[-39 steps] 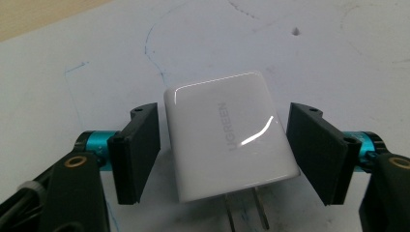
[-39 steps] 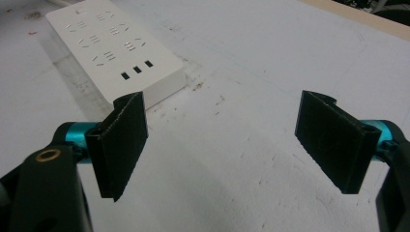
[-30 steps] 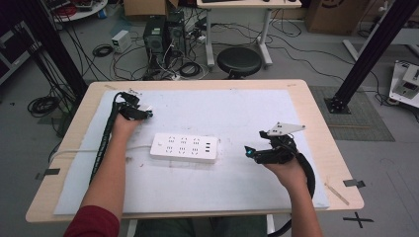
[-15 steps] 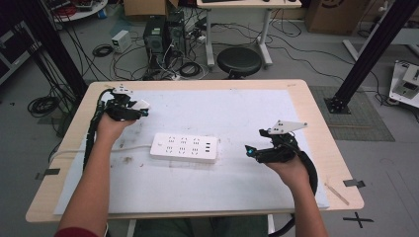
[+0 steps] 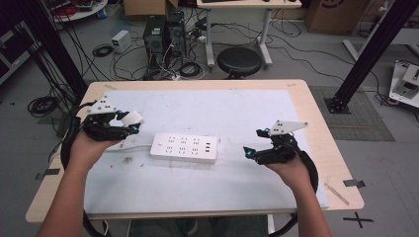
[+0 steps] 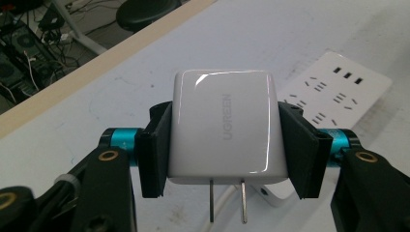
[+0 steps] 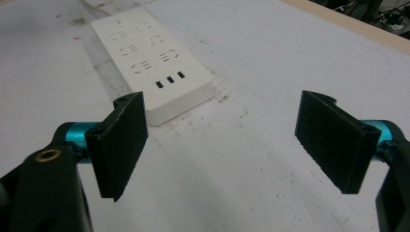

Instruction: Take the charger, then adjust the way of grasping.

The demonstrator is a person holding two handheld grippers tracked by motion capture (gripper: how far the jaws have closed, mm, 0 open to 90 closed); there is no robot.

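Right now I have the white charger [image 6: 223,128] clamped between the pads of my left gripper [image 5: 129,123], held by its two flat sides with the twin prongs pointing down toward the bottom of the left gripper view. Seen from the high view, the charger [image 5: 132,118] sits off the table, at about nine o'clock from the white power strip [image 5: 184,147] and just beside its left end. That strip lies flat near the middle of the white mat [image 5: 222,108], with its cord running off to nine o'clock under my left hand.

My right gripper [image 5: 251,143] is at three o'clock from the strip, a little apart from its right end, and its jaws stand wide apart with nothing between them. In the right gripper view the strip [image 7: 152,60] lies at about eleven o'clock ahead of the pads, USB ports nearest me.

As I judge it, the job is to plug the charger into the strip. The pick-up looks done: the grip seems square and firm. What is left is the main part, as I read it: carry the charger over a two-slot socket, turn the prongs to match the slots, and press down. The strip is loose on the mat, so I expect the free gripper will have to steady it. None of the sockets has anything in it yet
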